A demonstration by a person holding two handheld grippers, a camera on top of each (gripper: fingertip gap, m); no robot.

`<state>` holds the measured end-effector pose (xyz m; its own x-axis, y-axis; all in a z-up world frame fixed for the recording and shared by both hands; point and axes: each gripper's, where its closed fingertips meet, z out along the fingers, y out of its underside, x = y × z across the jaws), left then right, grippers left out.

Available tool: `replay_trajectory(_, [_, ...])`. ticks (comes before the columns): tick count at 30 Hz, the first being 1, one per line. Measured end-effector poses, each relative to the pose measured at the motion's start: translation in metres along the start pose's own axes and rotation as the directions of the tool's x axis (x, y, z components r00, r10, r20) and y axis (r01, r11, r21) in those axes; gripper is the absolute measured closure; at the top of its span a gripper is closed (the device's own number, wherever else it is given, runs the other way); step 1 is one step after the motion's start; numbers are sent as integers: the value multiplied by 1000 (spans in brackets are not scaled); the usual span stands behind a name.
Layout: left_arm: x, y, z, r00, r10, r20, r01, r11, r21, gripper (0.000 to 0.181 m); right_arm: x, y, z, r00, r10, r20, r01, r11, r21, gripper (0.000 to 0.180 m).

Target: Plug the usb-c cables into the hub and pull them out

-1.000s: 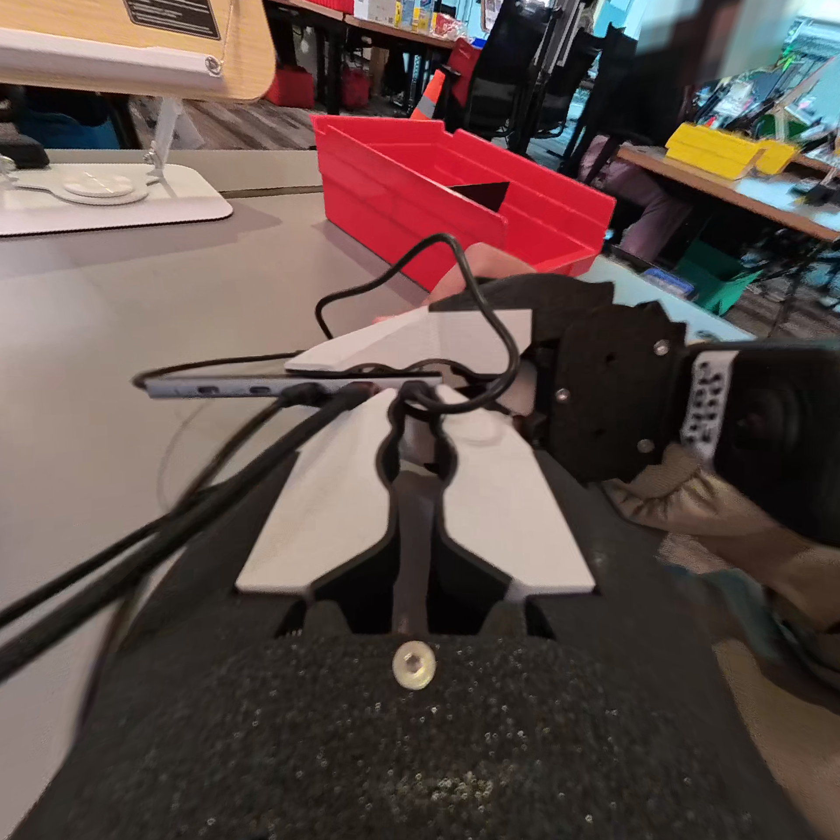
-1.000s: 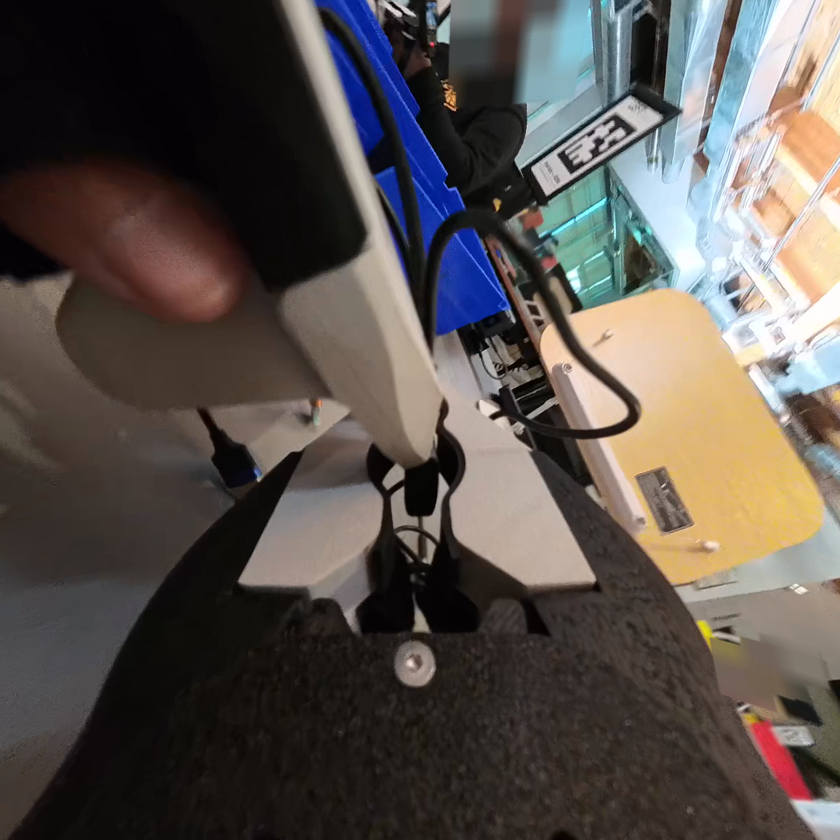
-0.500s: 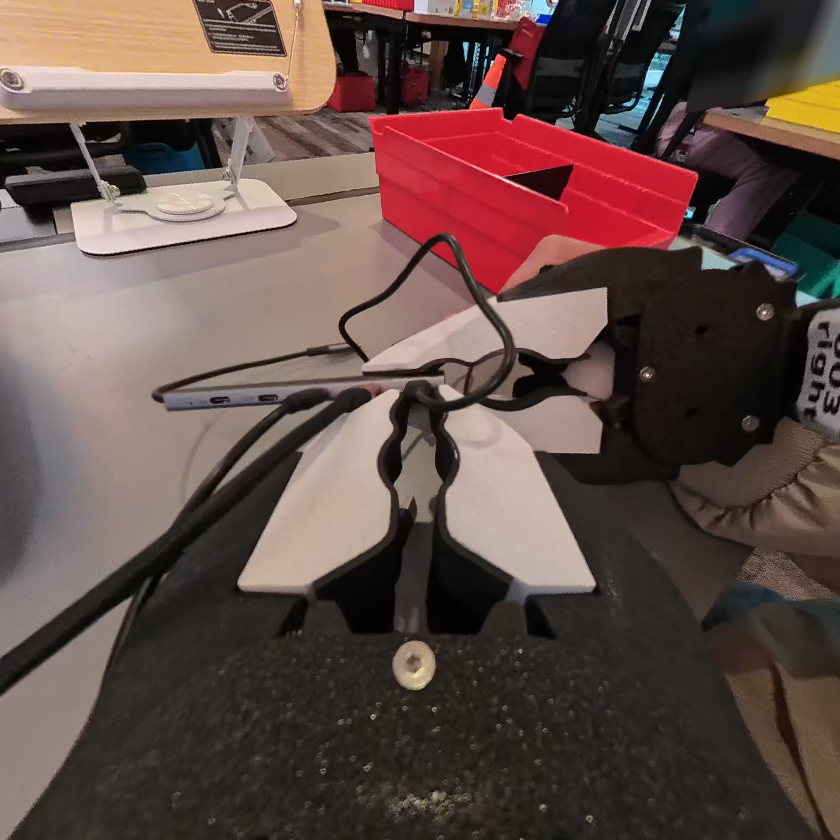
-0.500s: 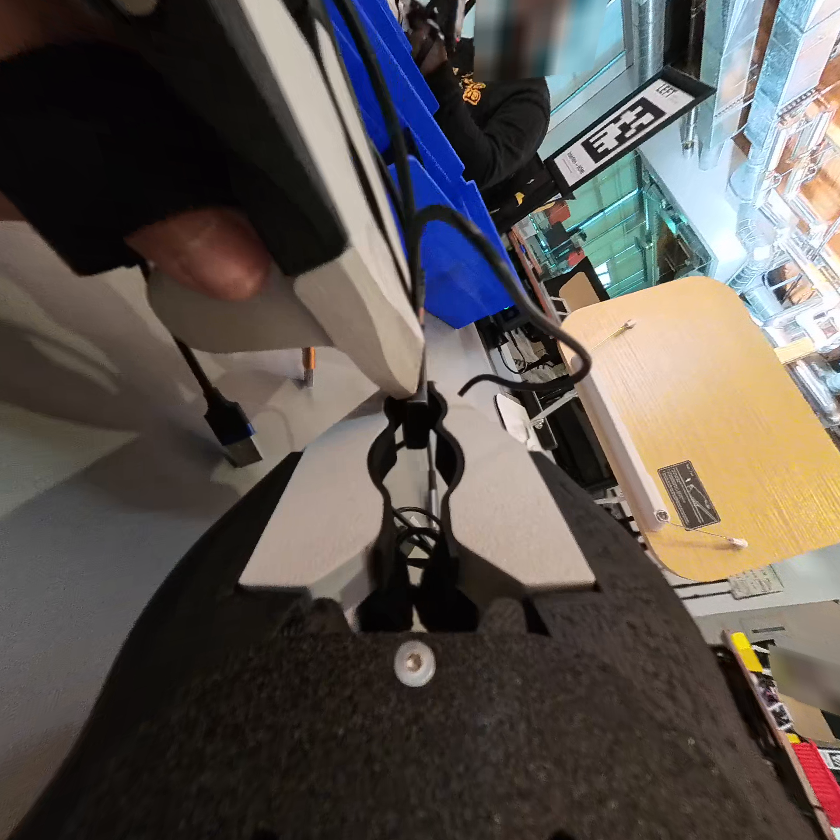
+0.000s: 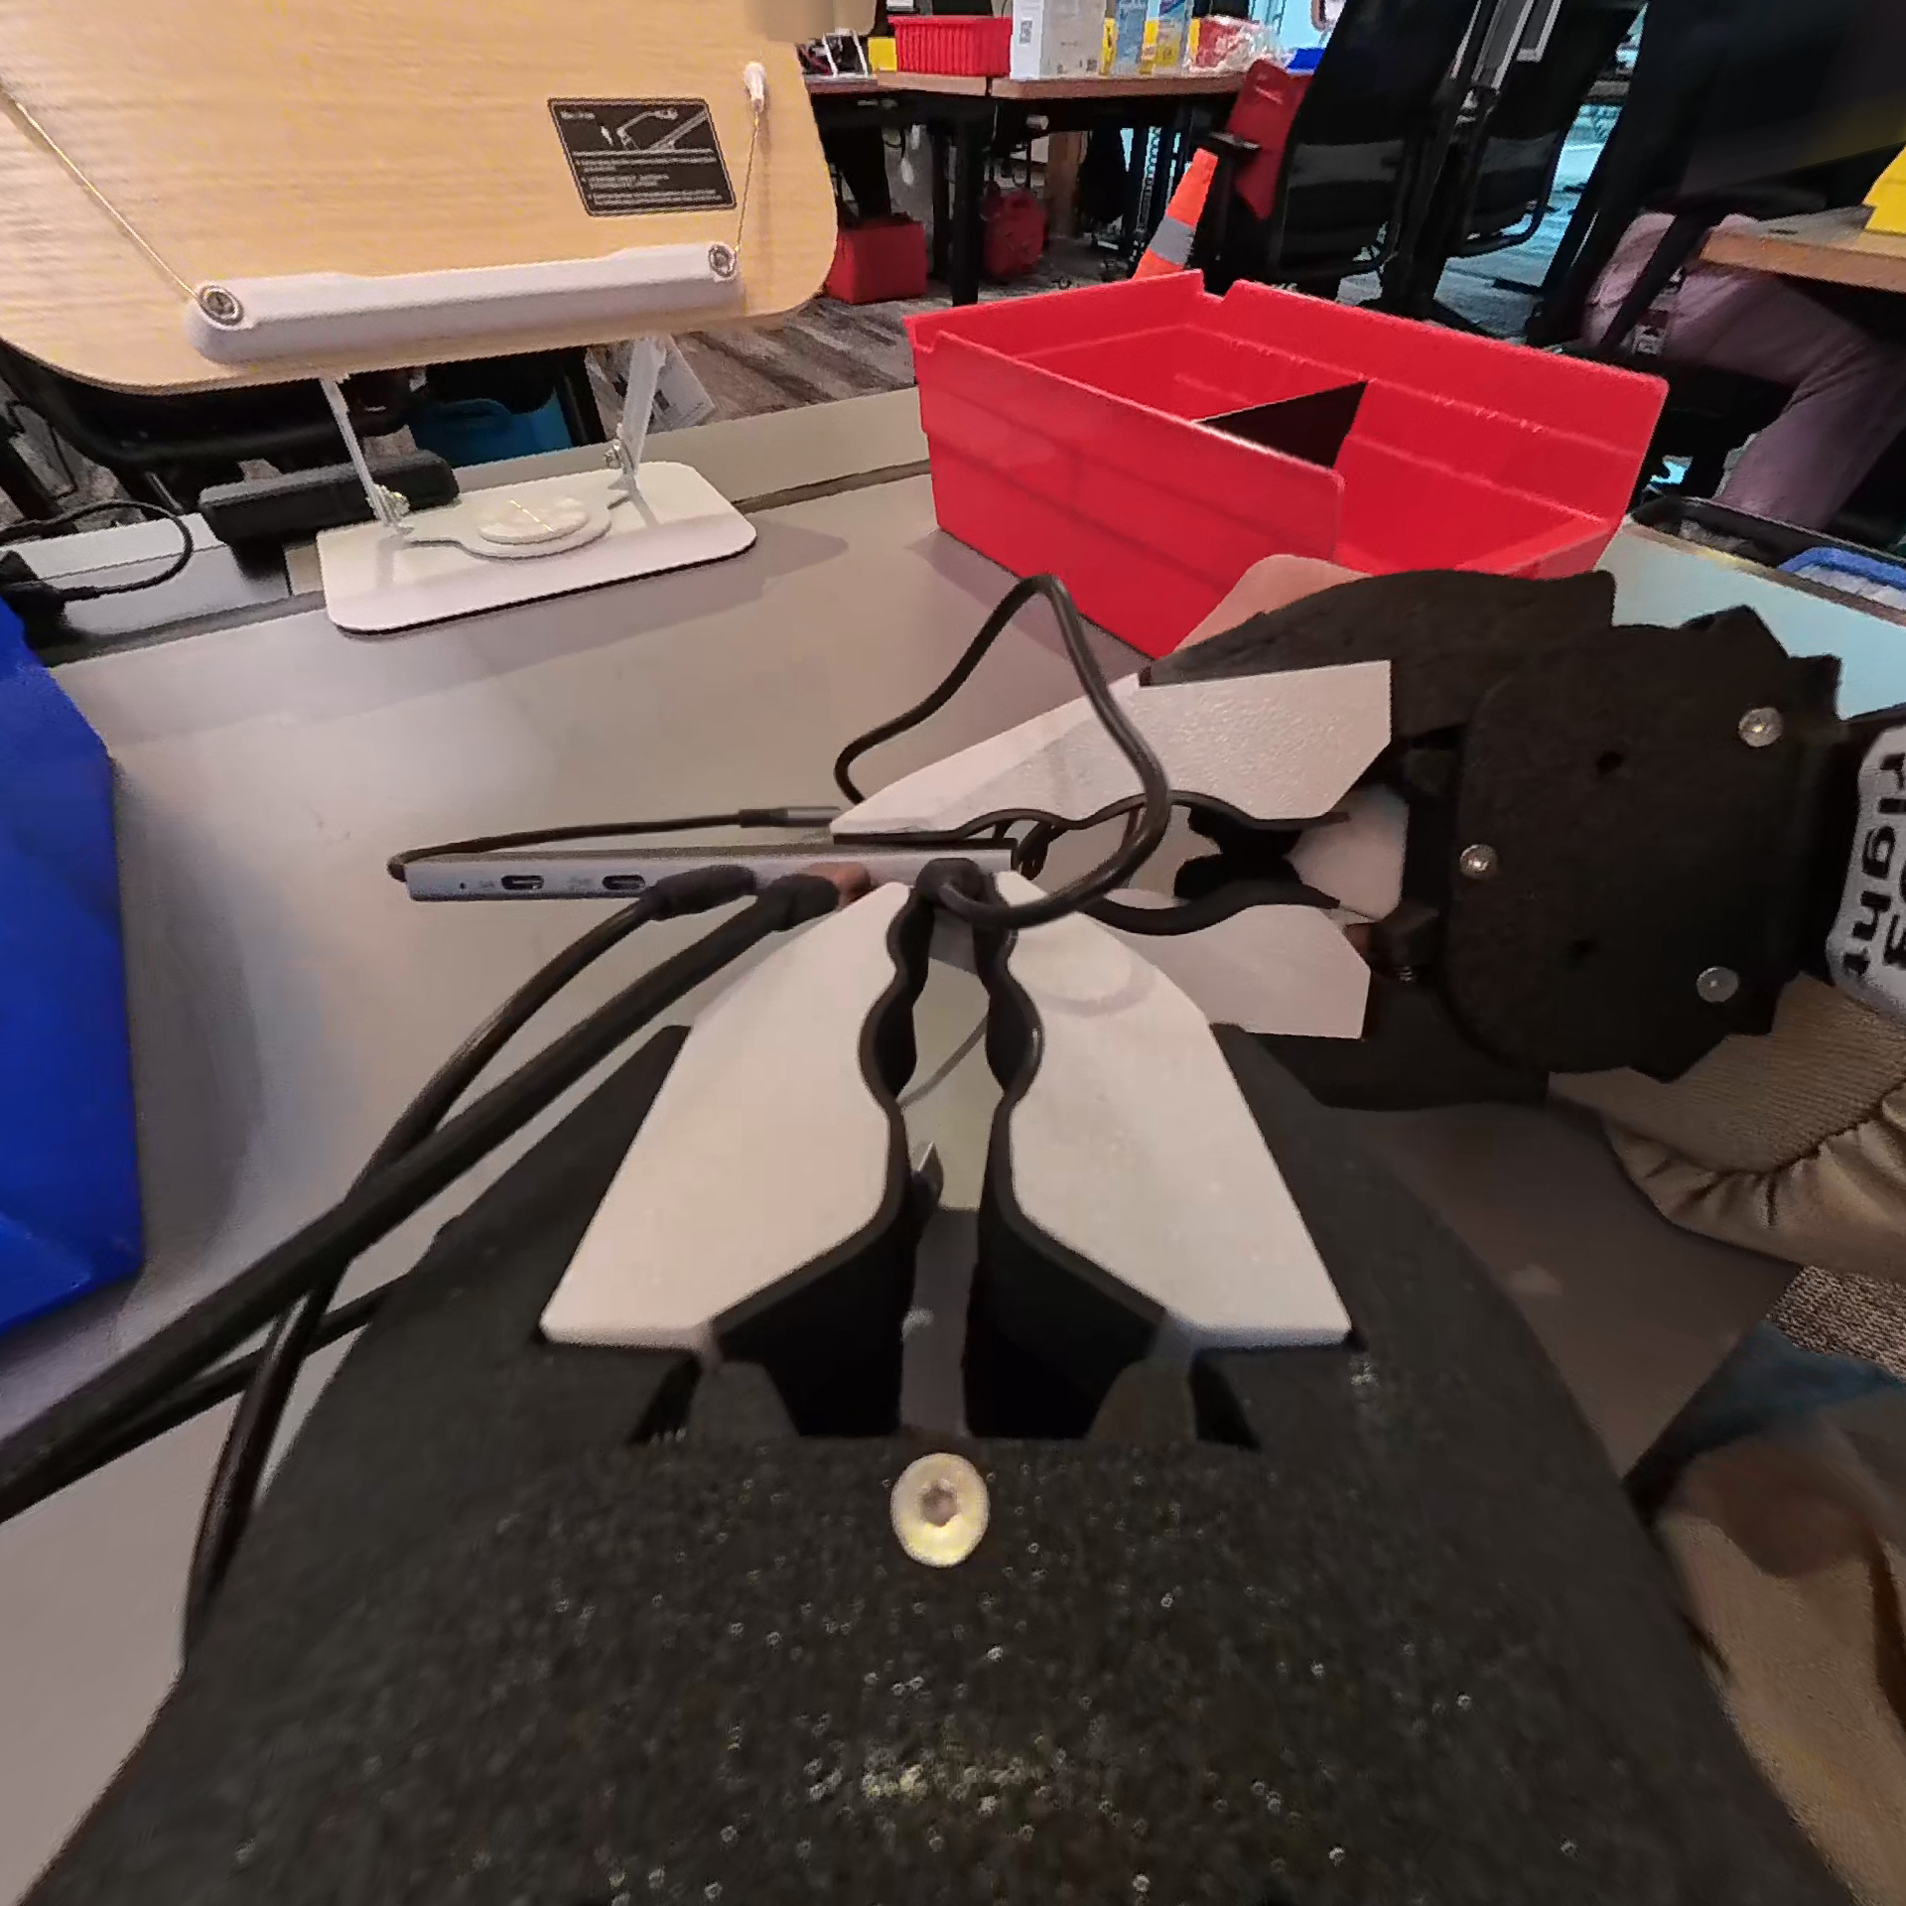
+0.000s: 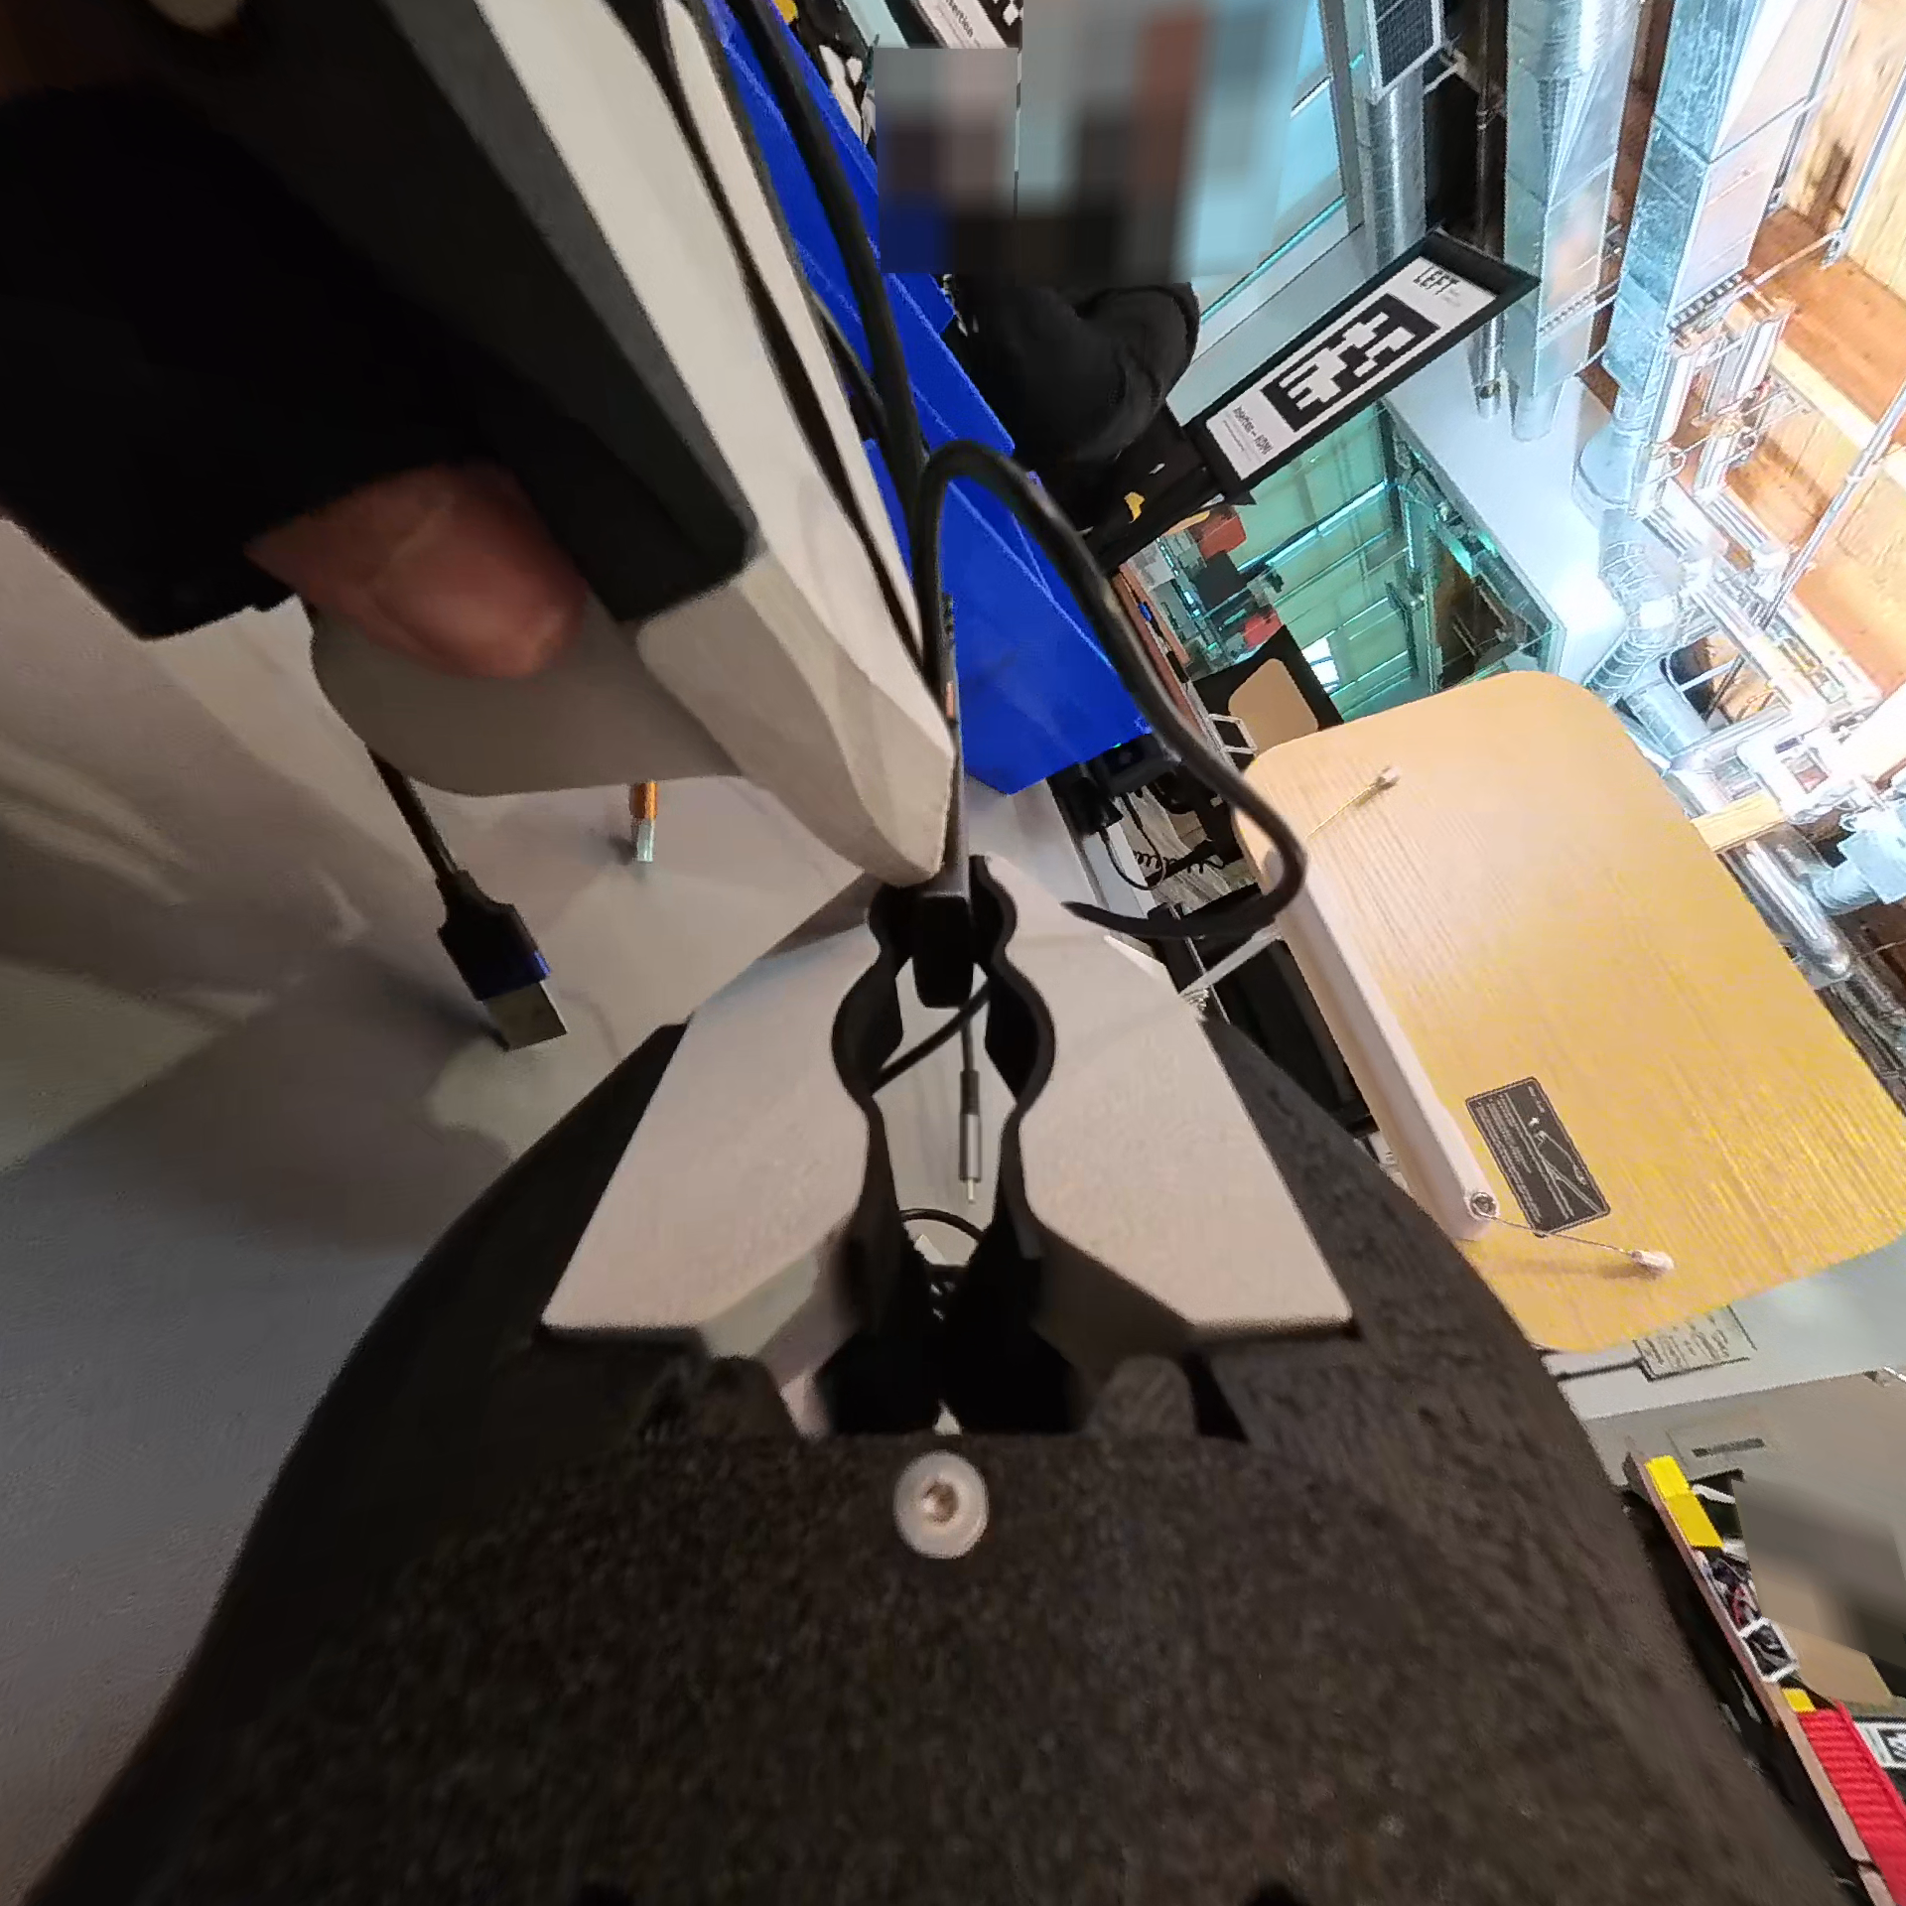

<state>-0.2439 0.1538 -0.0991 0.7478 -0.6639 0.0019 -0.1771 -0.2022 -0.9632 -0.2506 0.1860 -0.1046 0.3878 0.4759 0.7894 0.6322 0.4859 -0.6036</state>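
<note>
A slim grey hub (image 5: pixel 578 882) is held level above the grey table (image 5: pixel 309 743). Two black cables (image 5: pixel 712 889) are plugged into its near edge, side by side. My right gripper (image 5: pixel 908 861) comes in from the right and is shut on the hub's right end; in the right wrist view (image 6: pixel 941 908) a dark piece sits between its tips. My left gripper (image 5: pixel 951 895) is shut on a black cable plug at the hub's edge, right of the two plugged cables. The hub's own thin cable (image 5: pixel 1031 660) loops over the right gripper's fingers.
A red bin (image 5: pixel 1238 454) stands behind the hub. A wooden board on a white-based stand (image 5: pixel 536 536) is at the back left, a blue bin (image 5: pixel 52 980) at the left edge. A blue-collared USB plug (image 6: pixel 505 980) dangles, and a silver plug (image 6: pixel 970 1145) lies below. The grippers are tip to tip, or close to it.
The left wrist view has rolled level and tipped up a little, bringing the stand and bin more into view. Both grippers keep their holds at the hub's right end.
</note>
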Motion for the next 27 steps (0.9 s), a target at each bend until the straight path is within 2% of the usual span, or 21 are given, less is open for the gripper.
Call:
replay_trajectory(4, [0, -3, -5, 1000, -1, 0, 1, 1000, 23, 175, -1, 0, 1, 1000, -30, -4, 30, 999, -13, 170])
replay_trajectory(5, [0, -17, -13, 1000, 25, 13, -27, 994, 105, 177, 2, 12, 3, 999, -33, -15, 32, 996, -83, 170])
replay_trajectory(6, [3, -33, -24, 994, 99, 45, -105, 979, 173, 179, 6, 44, 5, 999, -52, -10, 48, 970, -239, 170])
replay_trajectory(7, [6, -41, -30, 985, 160, 68, -170, 967, 190, 181, 12, 63, 1, 998, -63, -14, 56, 959, -276, 170])
replay_trajectory(8, [8, -40, -30, 990, 136, 47, -142, 973, 179, 181, 25, 54, -6, 998, -34, -48, 23, 978, -207, 170])
replay_trajectory(10, [6, -27, -25, 999, -13, -34, 17, 993, 113, 181, 41, 16, -16, 996, 41, -76, -45, 997, -56, 170])
replay_trajectory(13, [-2, -43, -24, 996, -47, -73, 56, 990, 130, 181, 5, 42, -7, 996, 56, 74, -43, 985, -167, 170])
replay_trajectory(14, [-2, -52, -26, 996, -33, -83, 44, 990, 135, 181, -3, 39, -7, 994, 36, 103, -19, 987, -158, 170])
replay_trajectory(17, [0, -67, -30, 989, -45, -139, 60, 993, 105, 181, -8, 37, -6, 992, 58, 111, -39, 986, -164, 170])
replay_trajectory(20, [-1, -63, -29, 980, -85, -181, 91, 995, 28, 181, -3, 31, -8, 991, 94, 98, -79, 986, -148, 171])
replay_trajectory(23, [-3, -56, -29, 977, -110, -182, 115, 993, 17, 176, 12, 30, -9, 974, 225, 41, -217, 965, -148, 171])
replay_trajectory(27, [29, -37, -25, 950, -146, -276, 145, 989, -22, 167, 28, 40, -8, 932, 362, -31, -362, 918, -160, 171])
